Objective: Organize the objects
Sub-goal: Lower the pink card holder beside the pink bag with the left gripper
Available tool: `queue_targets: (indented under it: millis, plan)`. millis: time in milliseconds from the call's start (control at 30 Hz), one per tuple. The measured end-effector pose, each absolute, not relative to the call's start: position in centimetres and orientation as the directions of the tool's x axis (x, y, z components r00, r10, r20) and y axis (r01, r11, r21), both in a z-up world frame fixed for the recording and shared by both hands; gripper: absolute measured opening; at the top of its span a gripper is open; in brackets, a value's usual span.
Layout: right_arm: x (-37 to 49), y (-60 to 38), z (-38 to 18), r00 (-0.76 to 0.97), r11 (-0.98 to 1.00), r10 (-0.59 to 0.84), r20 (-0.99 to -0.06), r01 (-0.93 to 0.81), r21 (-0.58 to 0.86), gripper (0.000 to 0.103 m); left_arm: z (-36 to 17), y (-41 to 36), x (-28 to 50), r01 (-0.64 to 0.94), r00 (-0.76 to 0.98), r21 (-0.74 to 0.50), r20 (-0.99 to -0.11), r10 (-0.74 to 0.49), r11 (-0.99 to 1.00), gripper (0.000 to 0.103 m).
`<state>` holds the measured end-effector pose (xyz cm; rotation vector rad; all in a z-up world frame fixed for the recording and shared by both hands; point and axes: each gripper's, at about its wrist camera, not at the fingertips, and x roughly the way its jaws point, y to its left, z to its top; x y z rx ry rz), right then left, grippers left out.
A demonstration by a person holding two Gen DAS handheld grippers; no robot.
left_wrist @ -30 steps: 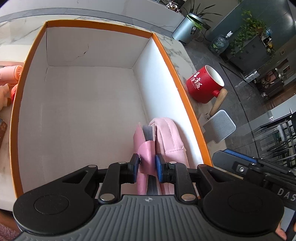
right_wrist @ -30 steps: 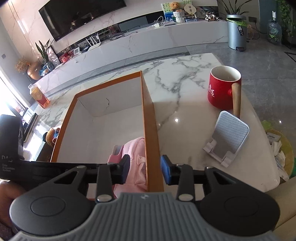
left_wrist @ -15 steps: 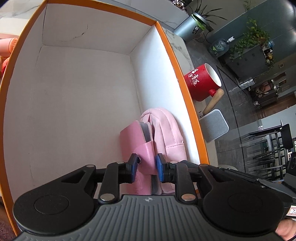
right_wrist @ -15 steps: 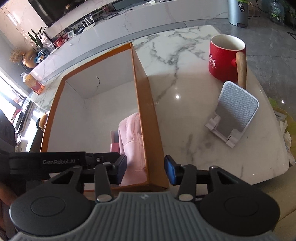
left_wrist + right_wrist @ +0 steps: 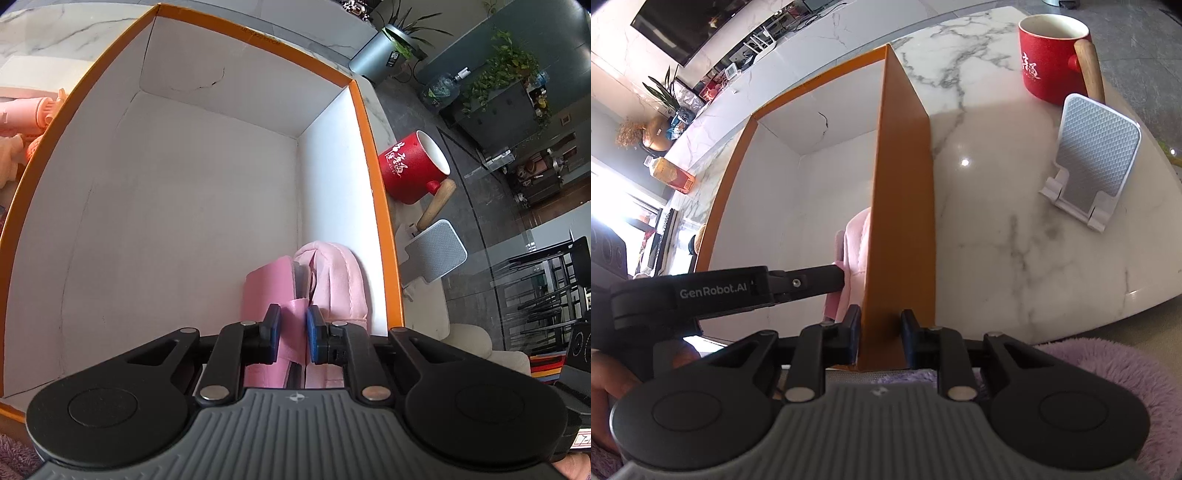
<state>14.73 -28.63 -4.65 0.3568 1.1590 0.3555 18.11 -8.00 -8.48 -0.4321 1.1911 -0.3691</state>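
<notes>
An orange box (image 5: 373, 166) with a white inside stands on the marble table. A pink pouch (image 5: 343, 280) lies in its near right corner against the wall. My left gripper (image 5: 291, 321) is inside the box, shut on the pouch's pink strap (image 5: 293, 332), and its jaws are still closing. In the right wrist view my right gripper (image 5: 879, 325) straddles the box's right wall (image 5: 901, 184) at the near end. Its jaws are closing; the left pad lies at the wall's inner side, and the outer face shows beside the right pad. The left gripper (image 5: 842, 277) reaches the pouch (image 5: 855, 243) from the left.
A red mug (image 5: 1052, 59) with a wooden handle and a grey phone stand (image 5: 1097, 158) sit on the marble table (image 5: 997, 240) right of the box. Peach-coloured toys (image 5: 22, 114) lie left of the box. Purple fluffy fabric (image 5: 1108, 365) lies beneath the table's near edge.
My right gripper has sunk over the box's right wall and its jaws have narrowed around it. The left gripper has stayed on the pink strap, jaws slightly closer.
</notes>
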Motion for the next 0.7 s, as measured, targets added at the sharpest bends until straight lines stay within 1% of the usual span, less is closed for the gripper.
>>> queue_targets:
  millis: [167,200,300,400,467,533,567,600,700]
  plan:
    - [14.5,-28.8,-4.3,0.381,0.888,0.448,-0.809,-0.085,0.452,0.03,-8.4,-7.7,18.0,0.047,0.331,-0.515,-0.8,-0.5,0.856,0.02]
    - [14.5,-28.7,-4.2,0.391,0.893,0.439,-0.809,-0.09,0.441,0.03,-8.4,-7.6,18.0,0.047,0.331,-0.518,-0.799,-0.502,0.854,0.02]
    - [14.3,-28.4,-3.9,0.402,0.901,0.426,-0.811,-0.103,0.422,0.03,-8.7,-7.7,18.0,0.047,0.317,-0.5,-0.814,-0.488,0.865,0.027]
    - [14.4,-28.2,-3.9,0.398,0.901,0.427,-0.812,-0.109,0.42,0.03,-8.7,-7.7,17.6,0.073,0.329,-0.476,-0.818,-0.472,0.876,0.027]
    - [14.4,-28.2,-4.1,0.396,0.901,0.426,-0.813,-0.11,0.419,0.03,-8.2,-8.1,17.2,0.109,0.357,-0.428,-0.826,-0.437,0.897,0.024]
    - [14.5,-28.2,-4.0,0.396,0.901,0.426,-0.813,-0.112,0.418,0.03,-7.4,-8.8,16.9,0.146,0.391,-0.339,-0.843,-0.369,0.929,0.016]
    - [14.4,-28.2,-4.0,0.398,0.902,0.425,-0.813,-0.112,0.417,0.03,-7.1,-9.4,16.7,0.176,0.406,-0.282,-0.852,-0.331,0.943,0.016]
    - [14.4,-28.2,-4.0,0.399,0.903,0.424,-0.813,-0.113,0.416,0.03,-6.9,-9.8,16.6,0.19,0.41,-0.258,-0.856,-0.315,0.947,0.016]
    - [14.4,-28.2,-4.1,0.398,0.902,0.424,-0.813,-0.114,0.415,0.03,-6.8,-11.0,16.4,0.22,0.416,-0.226,-0.858,-0.301,0.949,0.016]
